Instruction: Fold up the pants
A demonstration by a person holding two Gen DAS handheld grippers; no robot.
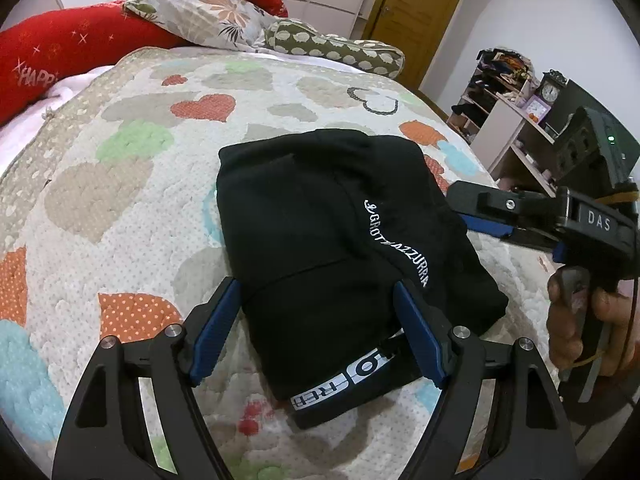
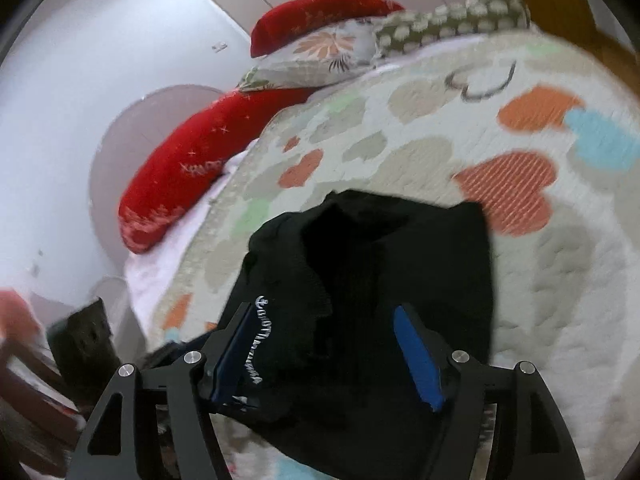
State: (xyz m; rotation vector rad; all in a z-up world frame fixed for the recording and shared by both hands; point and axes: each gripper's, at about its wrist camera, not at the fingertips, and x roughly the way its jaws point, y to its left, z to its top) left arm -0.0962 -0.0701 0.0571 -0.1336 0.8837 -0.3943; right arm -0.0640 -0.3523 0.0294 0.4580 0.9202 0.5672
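Observation:
The black pants (image 1: 332,240) lie folded into a compact bundle on the heart-patterned quilt (image 1: 120,168), white lettering on top and a white waistband label at the near edge. My left gripper (image 1: 316,316) is open, its blue pads either side of the bundle's near end, just above it. My right gripper (image 2: 320,344) is open over the bundle (image 2: 380,264) in the blurred right wrist view. It also shows in the left wrist view (image 1: 480,216) at the bundle's right edge, held by a hand (image 1: 592,320).
Red pillows (image 1: 60,56), a floral pillow (image 1: 208,16) and a dotted bolster (image 1: 340,48) lie at the head of the bed. A shelf unit with a clock (image 1: 520,112) stands right of the bed, a wooden door (image 1: 420,0) behind.

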